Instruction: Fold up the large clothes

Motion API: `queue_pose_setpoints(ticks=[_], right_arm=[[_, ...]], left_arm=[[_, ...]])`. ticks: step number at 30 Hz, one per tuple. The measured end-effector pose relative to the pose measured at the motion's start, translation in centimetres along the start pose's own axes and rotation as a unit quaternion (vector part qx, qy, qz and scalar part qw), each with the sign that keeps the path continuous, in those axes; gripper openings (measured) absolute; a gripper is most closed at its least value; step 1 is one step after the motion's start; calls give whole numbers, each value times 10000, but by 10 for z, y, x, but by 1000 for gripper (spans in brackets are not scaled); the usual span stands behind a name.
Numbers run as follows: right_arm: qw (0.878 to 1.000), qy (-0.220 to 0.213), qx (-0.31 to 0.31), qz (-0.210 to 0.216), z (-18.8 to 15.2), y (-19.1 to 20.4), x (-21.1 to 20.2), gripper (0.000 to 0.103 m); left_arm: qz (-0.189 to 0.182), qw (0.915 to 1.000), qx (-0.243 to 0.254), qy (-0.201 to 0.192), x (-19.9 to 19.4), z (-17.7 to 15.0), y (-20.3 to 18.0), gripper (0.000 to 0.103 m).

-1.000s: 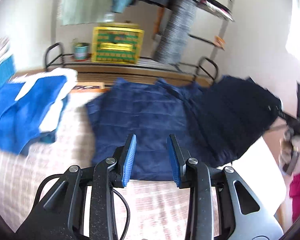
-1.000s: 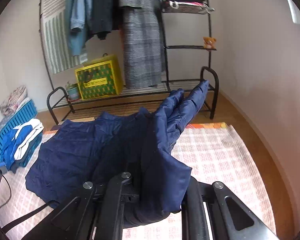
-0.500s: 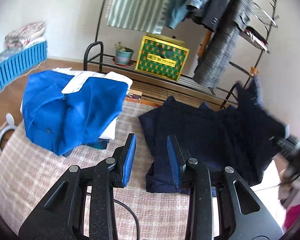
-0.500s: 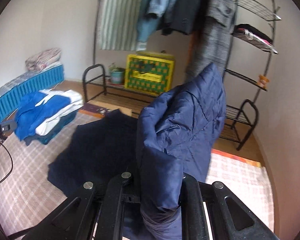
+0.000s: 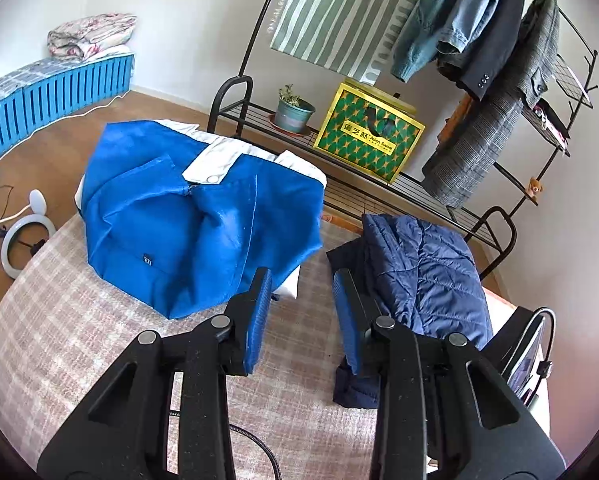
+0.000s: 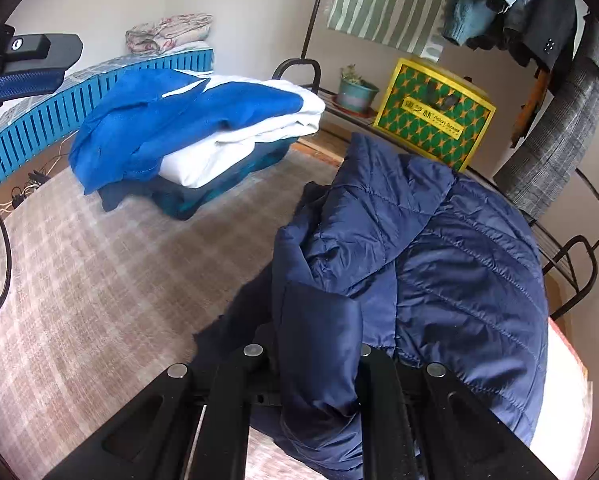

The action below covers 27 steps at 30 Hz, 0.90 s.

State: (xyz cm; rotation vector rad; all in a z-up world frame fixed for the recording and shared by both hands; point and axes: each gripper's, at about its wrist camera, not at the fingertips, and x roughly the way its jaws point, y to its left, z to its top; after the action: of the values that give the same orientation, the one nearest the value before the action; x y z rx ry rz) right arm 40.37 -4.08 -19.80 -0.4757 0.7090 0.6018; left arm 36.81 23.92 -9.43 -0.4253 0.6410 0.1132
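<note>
The navy jacket (image 6: pixel 439 264) is quilted cloth with a slight sheen and stitched channels. The blue garment (image 5: pixel 187 216) looks like soft, matt fleece. The rug (image 5: pixel 79 344) is a woven, rough plaid. The right gripper (image 6: pixel 319 360) is matt black plastic with bright metal pins.

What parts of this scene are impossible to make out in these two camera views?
- Right gripper fingertips: right wrist view, buried in the navy jacket.
- Jacket's lower layers: both views, covered by its own folded-over top.
- Garments under the blue jacket: only their edges show in the stack.
- Gold lettering on the green box: too small.
</note>
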Motion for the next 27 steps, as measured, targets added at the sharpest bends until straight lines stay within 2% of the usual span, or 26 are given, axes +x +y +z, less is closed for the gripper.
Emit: queue_pose_setpoints(ticks=[2,4,6,8,11,13,15,17,19,21,24,25,27], right_arm=[[10000,39,33,78,1,-1,3,11],[9996,26,159,233,-1,-5,3,16],[9981,9,303,535,0,-9,-1,33],[9928,-116,533,1062,-6,-17,-17,41],[9786,-424,966,1765,-23,-37,-49,41],[9687,-633,1315,2009,-40,-60,-72,39],[9630,-792,1633,1991,-55,-83,-88,39],[9650,-877,2003,1449,-76,-115,-103,39],[9704,-792,2116,858,-91,-140,-105,39],[9655,-686,2393,768,-103,-162,-101,39],[9491,-647,2926,968,-119,-191,-87,39],[9484,-644,2951,970,-120,-194,-83,39],[9533,-576,2821,913,-118,-192,-72,39]], left_arm=[[-8,10000,-30,1,0,2,1,33],[-25,10000,-43,1,1,3,1,33],[-21,10000,-46,5,-1,3,0,33],[-61,10000,-42,44,0,2,-2,33],[-142,9998,32,161,7,-2,-11,33],[-288,9991,105,278,16,-7,-25,33],[-495,9972,253,490,29,-13,-42,33],[-702,9933,601,698,44,-26,-71,33],[-742,9880,1047,853,58,-43,-97,33],[-713,9843,1215,1061,75,-59,-110,33],[-430,9814,1289,1357,101,-77,-112,33],[-247,9799,1252,1536,114,-84,-106,33],[-192,9781,1055,1783,128,-94,-92,36]])
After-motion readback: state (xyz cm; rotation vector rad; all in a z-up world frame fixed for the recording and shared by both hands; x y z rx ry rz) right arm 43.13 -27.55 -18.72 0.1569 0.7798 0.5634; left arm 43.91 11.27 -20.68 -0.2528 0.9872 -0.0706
